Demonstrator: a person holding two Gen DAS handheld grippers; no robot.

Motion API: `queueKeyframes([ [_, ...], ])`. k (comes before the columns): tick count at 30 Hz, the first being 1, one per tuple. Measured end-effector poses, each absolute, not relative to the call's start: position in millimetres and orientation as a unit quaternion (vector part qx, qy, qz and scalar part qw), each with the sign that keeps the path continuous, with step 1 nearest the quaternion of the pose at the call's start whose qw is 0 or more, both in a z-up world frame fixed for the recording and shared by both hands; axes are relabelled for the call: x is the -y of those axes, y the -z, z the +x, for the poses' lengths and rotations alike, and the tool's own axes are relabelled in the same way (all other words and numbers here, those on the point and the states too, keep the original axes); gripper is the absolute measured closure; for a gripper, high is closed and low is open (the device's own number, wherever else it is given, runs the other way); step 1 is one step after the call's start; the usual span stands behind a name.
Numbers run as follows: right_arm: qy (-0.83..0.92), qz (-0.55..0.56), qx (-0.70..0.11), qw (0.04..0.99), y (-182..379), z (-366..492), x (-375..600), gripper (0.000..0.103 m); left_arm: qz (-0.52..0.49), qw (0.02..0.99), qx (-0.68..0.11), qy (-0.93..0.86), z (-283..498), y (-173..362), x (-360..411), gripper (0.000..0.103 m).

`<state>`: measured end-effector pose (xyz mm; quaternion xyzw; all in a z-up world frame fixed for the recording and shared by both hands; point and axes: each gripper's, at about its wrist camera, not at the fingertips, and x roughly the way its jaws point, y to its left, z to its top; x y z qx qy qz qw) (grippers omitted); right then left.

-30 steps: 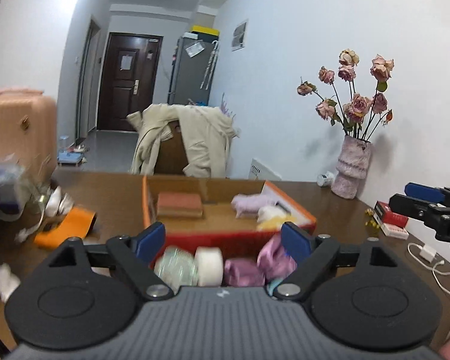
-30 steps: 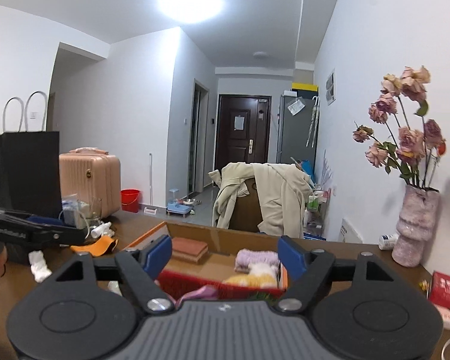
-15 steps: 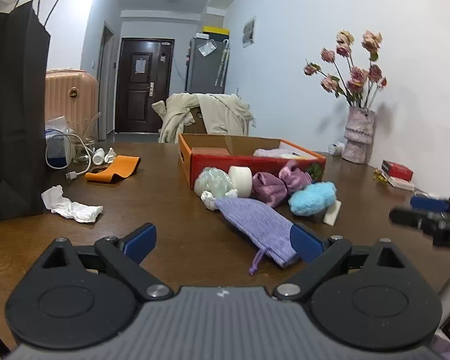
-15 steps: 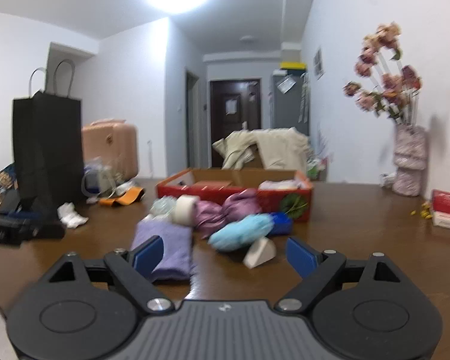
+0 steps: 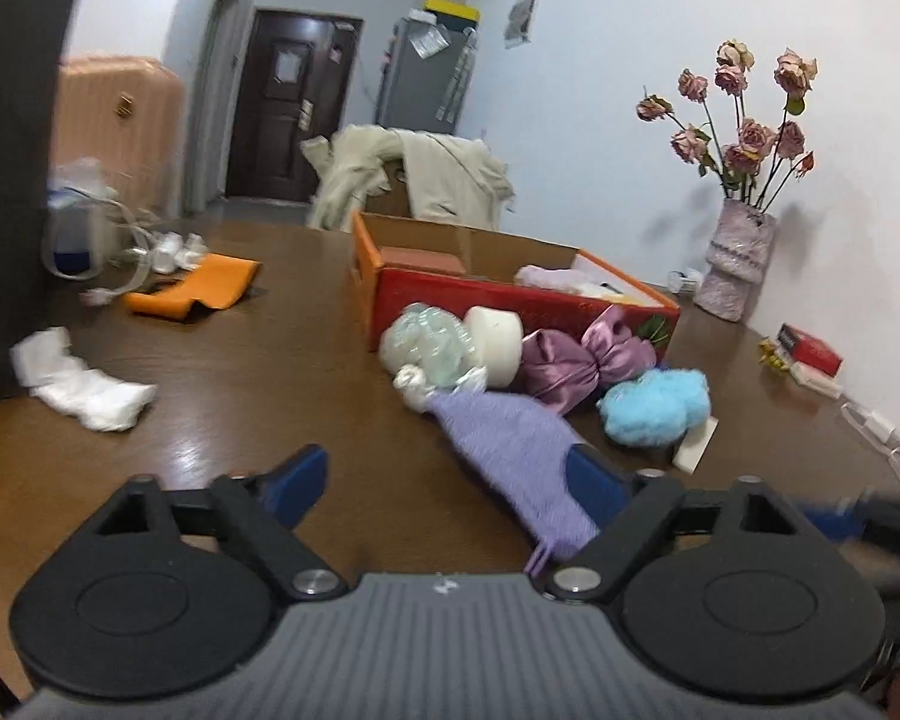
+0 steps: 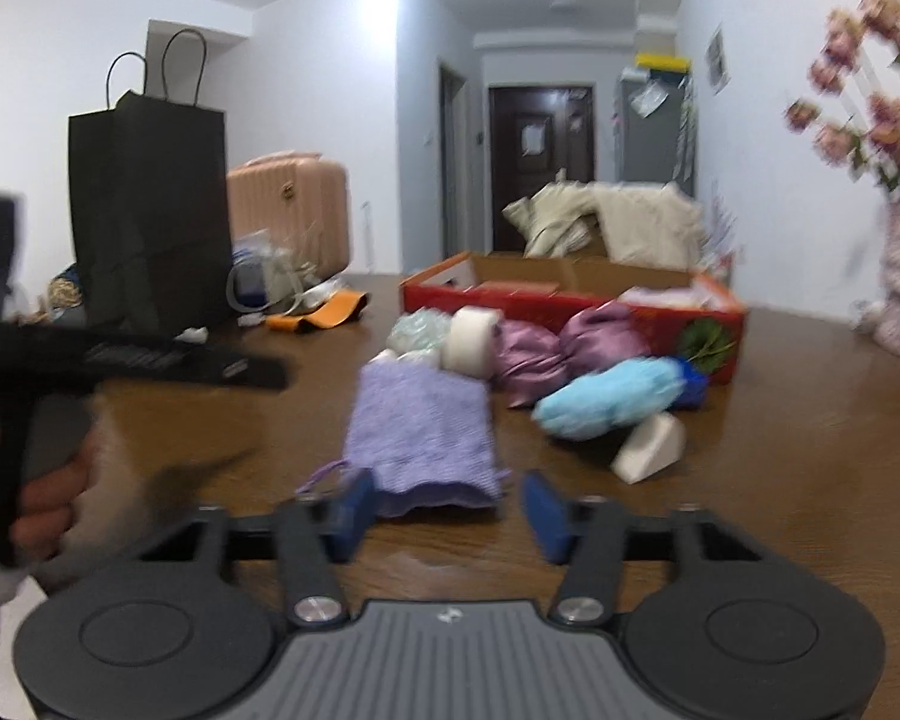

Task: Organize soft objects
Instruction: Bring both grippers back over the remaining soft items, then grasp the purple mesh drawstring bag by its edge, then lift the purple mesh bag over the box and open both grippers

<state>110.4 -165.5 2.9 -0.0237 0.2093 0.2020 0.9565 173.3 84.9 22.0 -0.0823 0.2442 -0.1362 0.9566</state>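
A: Purple knit pouch [image 6: 421, 432] lies flat on the table [image 6: 810, 480], nearest of the pile before the red box [image 6: 570, 300]. Left gripper [image 5: 444, 480] stands wide, jaws just narrowing, holding nothing.

B: Right gripper [image 6: 444, 507] has been closing too, jaws apart, the pouch's hem just ahead. It should pinch that near edge squarely.

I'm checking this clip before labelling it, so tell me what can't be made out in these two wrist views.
- Left wrist view: the near end of the purple knit pouch is hidden behind the left gripper.
- Left wrist view: the black paper bag is cut off by the left edge.
- Right wrist view: the dried roses are motion-blurred and cut by the right edge.
- Both views: the red box hides most of its contents behind its wall.
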Motion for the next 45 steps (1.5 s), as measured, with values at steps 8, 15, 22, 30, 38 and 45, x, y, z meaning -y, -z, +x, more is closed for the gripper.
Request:
queueKeyframes([
  [8, -0.248, 0.069, -0.284, 0.924, 4.5, 150.3, 153.6, 0.071, -0.151, 0.92, -0.317, 0.173, 267.2, -8.0, -88.2, 0.053],
  [15, -0.185, 0.107, -0.302, 0.929, 13.7, 182.1, 165.7, 0.07, -0.199, 0.897, -0.348, 0.185, 263.2, 9.7, -90.4, 0.089],
  [22, -0.107, 0.101, -0.269, 0.952, 3.4, 180.0, 198.4, 0.067, -0.212, 0.9, -0.314, 0.217, 184.8, 5.8, -80.6, 0.063],
  [30, -0.1, 0.1, -0.282, 0.949, 12.1, 192.6, 198.8, 0.064, -0.187, 0.908, -0.312, 0.209, 209.3, 9.4, -69.6, 0.055],
  [38, -0.115, 0.031, -0.292, 0.949, 20.8, 190.4, 177.8, 0.079, -0.176, 0.901, -0.323, 0.23, 202.8, 15.9, -57.8, 0.095],
  [45, -0.125, 0.003, -0.273, 0.954, 20.0, 166.3, 176.4, 0.093, -0.16, 0.907, -0.319, 0.223, 179.5, 9.6, -49.4, 0.096],
])
